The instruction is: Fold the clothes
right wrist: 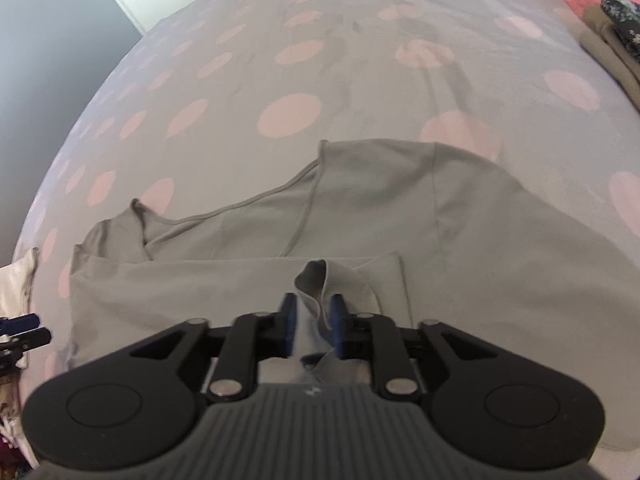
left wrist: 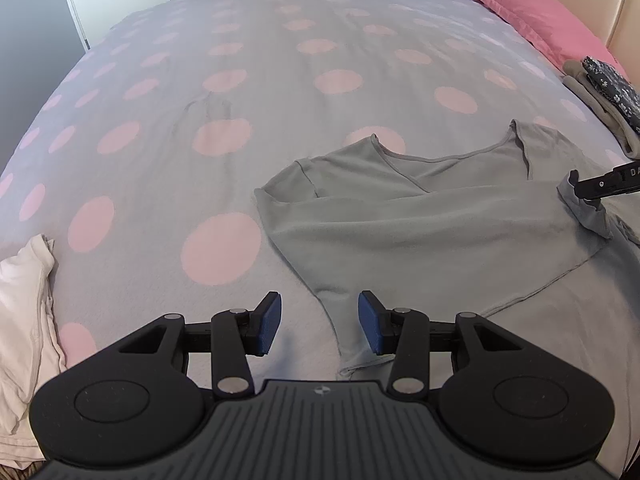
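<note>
My right gripper (right wrist: 312,326) has its jaws parted around a loose fold of the grey T-shirt (right wrist: 248,288); my left gripper (left wrist: 319,322) hangs with jaws apart over its corner. Spread on the bed (left wrist: 280,52), it's light and limp, so I'd pinch hems.

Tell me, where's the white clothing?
In the left wrist view, the white clothing lies crumpled at the bed's left edge, left of the left tool.

The grey top (left wrist: 420,216) is soft, matt knit cloth; the dotted bedspread (left wrist: 280,80) is smooth matt cotton; the left gripper (left wrist: 319,322) is matt black plastic with ribbed blue pads.
</note>
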Tool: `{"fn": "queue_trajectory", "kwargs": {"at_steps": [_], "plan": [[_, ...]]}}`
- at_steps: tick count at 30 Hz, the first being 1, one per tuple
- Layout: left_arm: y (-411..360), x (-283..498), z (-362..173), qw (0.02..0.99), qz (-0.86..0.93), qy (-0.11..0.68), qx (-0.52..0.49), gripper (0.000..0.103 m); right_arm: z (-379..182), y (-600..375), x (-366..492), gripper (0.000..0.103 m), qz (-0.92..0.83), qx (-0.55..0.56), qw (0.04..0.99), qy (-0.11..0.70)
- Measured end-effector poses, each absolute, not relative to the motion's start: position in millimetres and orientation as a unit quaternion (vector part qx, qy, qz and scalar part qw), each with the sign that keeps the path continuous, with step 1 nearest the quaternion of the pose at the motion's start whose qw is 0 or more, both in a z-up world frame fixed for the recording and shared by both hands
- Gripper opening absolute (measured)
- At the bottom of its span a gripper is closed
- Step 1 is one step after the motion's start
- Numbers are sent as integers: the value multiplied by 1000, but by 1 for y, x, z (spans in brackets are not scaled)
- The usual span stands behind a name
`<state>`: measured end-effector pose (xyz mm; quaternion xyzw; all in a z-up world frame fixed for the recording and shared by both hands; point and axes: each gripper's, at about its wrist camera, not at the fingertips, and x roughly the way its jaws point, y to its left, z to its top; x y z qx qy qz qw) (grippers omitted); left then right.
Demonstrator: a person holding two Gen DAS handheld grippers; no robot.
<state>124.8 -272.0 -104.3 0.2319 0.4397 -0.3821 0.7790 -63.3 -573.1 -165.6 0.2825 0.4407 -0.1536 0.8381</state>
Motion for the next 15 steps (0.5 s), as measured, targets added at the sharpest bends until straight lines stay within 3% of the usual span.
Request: {"fn": "queue_trajectory", "kwargs": {"at_steps": [7, 9, 15], "plan": [[-273, 124, -107, 779, -377, 440, 238, 40, -152, -586, -80, 31, -188, 289, 841, 417], [-273, 125, -106, 779, -378, 439, 238, 40, -155, -587, -82, 14, -192, 284, 839, 422], [-275, 122, -106, 778, -380, 438, 240, 41, -184, -575, -78, 6, -171, 278, 825, 461]]}}
